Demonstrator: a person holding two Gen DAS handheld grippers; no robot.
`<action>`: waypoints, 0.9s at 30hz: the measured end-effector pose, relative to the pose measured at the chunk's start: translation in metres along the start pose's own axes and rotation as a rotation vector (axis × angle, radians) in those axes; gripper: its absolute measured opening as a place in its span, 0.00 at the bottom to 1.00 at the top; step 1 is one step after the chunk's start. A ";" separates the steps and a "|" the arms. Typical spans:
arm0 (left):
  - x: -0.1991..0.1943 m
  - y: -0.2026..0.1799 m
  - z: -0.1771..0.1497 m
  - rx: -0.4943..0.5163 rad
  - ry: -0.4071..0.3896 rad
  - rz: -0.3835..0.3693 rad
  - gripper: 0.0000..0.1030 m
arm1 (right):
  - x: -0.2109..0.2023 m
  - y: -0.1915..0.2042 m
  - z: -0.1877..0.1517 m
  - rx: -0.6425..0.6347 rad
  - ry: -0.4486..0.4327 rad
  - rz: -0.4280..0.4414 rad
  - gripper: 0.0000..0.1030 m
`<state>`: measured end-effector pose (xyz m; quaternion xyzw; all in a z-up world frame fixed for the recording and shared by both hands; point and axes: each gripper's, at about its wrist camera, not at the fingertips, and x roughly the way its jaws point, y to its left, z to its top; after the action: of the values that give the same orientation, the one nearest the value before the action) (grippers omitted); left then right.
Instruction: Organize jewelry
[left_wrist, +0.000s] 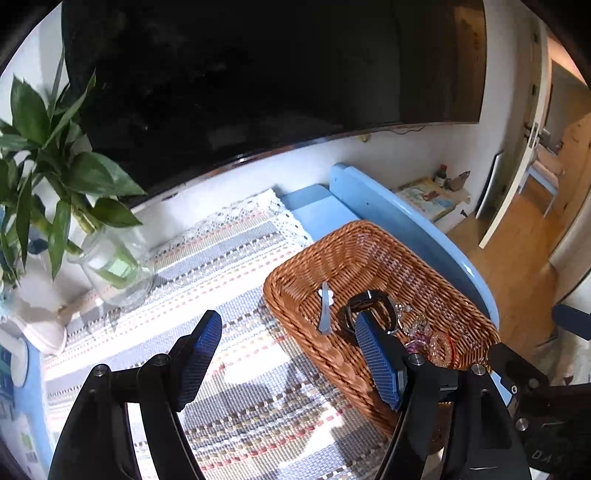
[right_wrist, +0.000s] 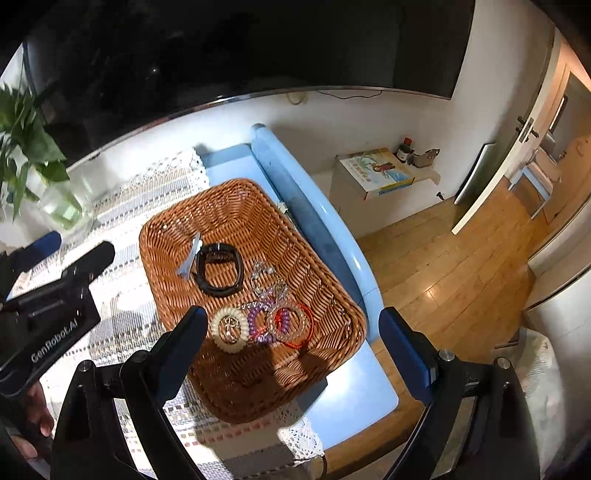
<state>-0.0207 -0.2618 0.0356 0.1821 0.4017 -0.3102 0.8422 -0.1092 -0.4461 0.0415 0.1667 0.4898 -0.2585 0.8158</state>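
A brown wicker basket sits on a striped woven mat on a blue table. Inside lie a black wristband, a pale hair clip, a clear bead chain, a cream coil hair tie, a purple coil tie and a red bangle. My left gripper is open and empty above the basket's left rim. My right gripper is open and empty above the basket's near end. The left gripper's body also shows in the right wrist view.
A glass vase with a green plant stands at the mat's far left. A large dark TV screen hangs behind the table. The table's blue raised edge runs right of the basket. A low side table with a book stands on the wooden floor.
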 end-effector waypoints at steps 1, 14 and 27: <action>0.001 0.001 -0.001 -0.005 0.005 -0.007 0.74 | 0.001 0.001 -0.001 -0.006 0.003 -0.006 0.92; 0.001 -0.016 -0.010 0.057 -0.003 -0.045 0.79 | 0.003 0.001 -0.003 0.017 0.012 0.022 0.92; 0.008 -0.020 -0.014 0.031 0.049 -0.059 0.79 | 0.006 -0.003 -0.004 0.019 0.018 0.020 0.92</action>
<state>-0.0383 -0.2721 0.0196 0.1906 0.4228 -0.3365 0.8196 -0.1115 -0.4480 0.0341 0.1818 0.4929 -0.2534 0.8123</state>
